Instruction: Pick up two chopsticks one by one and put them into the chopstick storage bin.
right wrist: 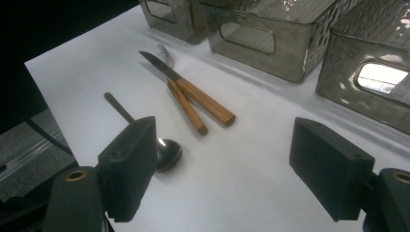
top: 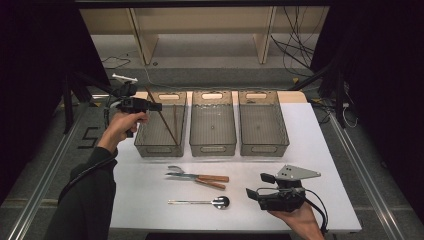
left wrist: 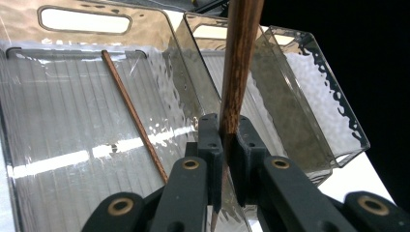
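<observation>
My left gripper (top: 156,106) hovers over the near-left corner of the left clear bin (top: 156,149), shut on a brown wooden chopstick (left wrist: 239,63) that stands up between its pads (left wrist: 209,140). A second chopstick (left wrist: 130,111) lies aslant on the floor of that bin (left wrist: 63,125). My right gripper (top: 257,186) rests low at the table's front right, jaws wide open with nothing between them (right wrist: 232,179). Ahead of it lie a wooden-handled knife (right wrist: 193,94), a wooden-handled fork (right wrist: 186,110) and a metal spoon (right wrist: 167,153).
A middle bin (top: 212,149) and a right bin (top: 264,149) stand in a row beside the left one. The knife and fork (top: 200,178) and the spoon (top: 200,202) lie on the white table (top: 310,150) in front of the bins. Shelving stands beyond the table.
</observation>
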Tool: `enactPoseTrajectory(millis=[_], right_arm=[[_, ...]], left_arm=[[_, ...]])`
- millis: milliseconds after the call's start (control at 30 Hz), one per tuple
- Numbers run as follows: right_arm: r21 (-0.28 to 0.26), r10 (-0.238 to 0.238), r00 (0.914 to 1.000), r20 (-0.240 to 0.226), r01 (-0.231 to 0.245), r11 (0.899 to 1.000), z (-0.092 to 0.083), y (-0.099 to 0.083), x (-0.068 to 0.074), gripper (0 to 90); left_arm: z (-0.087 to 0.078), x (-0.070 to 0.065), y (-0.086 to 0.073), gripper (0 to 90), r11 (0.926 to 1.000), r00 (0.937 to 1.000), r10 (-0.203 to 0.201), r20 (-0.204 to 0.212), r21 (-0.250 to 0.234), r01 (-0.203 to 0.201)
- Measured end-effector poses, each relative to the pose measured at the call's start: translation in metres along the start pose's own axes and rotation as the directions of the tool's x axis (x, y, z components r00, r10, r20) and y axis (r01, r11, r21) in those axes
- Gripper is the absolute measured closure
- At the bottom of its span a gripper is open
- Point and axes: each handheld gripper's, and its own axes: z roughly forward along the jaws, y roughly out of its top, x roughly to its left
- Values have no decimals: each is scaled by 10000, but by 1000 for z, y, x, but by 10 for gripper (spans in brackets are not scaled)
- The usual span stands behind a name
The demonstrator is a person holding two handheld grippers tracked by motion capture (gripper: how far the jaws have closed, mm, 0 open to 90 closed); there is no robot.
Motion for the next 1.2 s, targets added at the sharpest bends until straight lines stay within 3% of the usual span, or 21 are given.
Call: enactPoseTrajectory(millis=[600,867,1067,1200], right_arm=[[94,-27,10000,-77,27,10000,2,-1,1,261],[150,16,9999,-105,-15,9999,3,-2,1,261],[137,13,9999,-118,-11,9999,2,-2,1,261],[172,20,9999,-130,-18,9998,2,-2,0,262]], left_arm=[[14,0,-3,832,9991,9999,62,-138,420,-56],[20,0,-3,826,9998,9996,-47,-271,212,53],[30,-1,-4,738,9999,9983,-83,-577,80,88],[34,-3,-3,606,10000,9973,-39,-733,65,44]])
